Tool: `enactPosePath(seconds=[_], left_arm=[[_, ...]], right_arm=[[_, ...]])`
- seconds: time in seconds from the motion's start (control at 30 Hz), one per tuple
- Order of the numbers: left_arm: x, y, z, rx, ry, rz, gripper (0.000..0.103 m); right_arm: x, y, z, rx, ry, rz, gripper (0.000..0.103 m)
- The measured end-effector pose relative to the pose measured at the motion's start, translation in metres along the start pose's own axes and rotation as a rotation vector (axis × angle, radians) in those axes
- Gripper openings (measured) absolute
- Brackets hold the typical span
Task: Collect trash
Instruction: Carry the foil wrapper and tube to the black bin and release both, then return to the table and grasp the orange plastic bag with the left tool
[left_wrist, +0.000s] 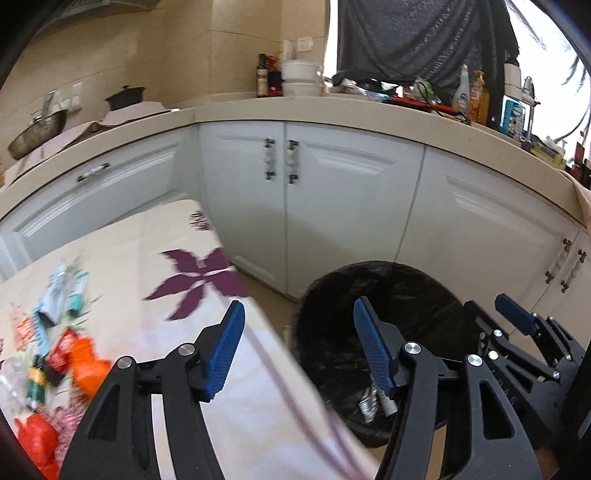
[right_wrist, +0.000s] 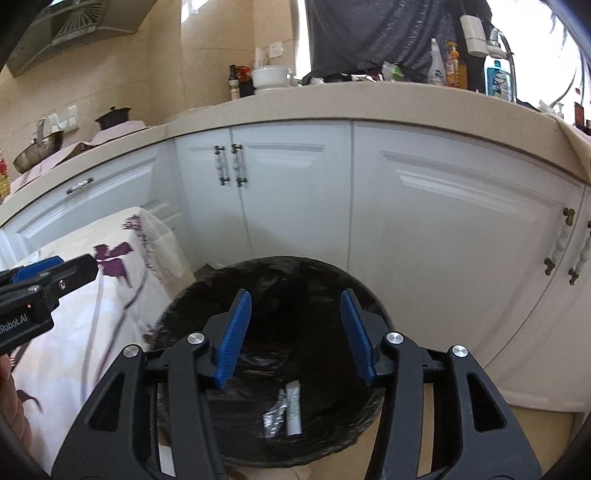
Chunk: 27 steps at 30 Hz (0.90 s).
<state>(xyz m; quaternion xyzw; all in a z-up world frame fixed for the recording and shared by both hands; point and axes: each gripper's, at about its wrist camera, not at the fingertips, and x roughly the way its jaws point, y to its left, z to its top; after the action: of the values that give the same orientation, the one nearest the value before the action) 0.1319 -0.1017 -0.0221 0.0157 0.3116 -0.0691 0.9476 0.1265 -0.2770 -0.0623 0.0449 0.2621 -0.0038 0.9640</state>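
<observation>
Over the black bin (right_wrist: 269, 369), both grippers apart and holding nothing.

Inside the bin, right under the right gripper (right_wrist: 295, 336): a small white tube (right_wrist: 293, 410) and a silver wrapper (right_wrist: 274, 415), lying long-ways toward the camera. Off to the left, on the flowered tablecloth (left_wrist: 207, 280): more trash (left_wrist: 62, 332), bright orange, red and blue, crumpled and blurry. Closer to the left gripper (left_wrist: 299, 347), down and to its left.
</observation>
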Motion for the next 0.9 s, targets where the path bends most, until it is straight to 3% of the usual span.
enactPosePath(seconds=[0.4, 0.6, 0.9], left_arm=[[-0.073, 0.098, -0.035, -0.104, -0.041, 0.185, 0.065], [-0.095, 0.149, -0.062, -0.184, -0.013, 0.272, 0.066], [-0.108, 0.185, -0.094, -0.254, 0.028, 0.301, 0.067]], right_arm=[[-0.037, 0.096, -0.004, -0.078, -0.016, 0.203, 0.054], [-0.05, 0.154, -0.017, -0.149, 0.01, 0.308, 0.055], [-0.064, 0.211, -0.037, -0.232, 0.044, 0.385, 0.055]])
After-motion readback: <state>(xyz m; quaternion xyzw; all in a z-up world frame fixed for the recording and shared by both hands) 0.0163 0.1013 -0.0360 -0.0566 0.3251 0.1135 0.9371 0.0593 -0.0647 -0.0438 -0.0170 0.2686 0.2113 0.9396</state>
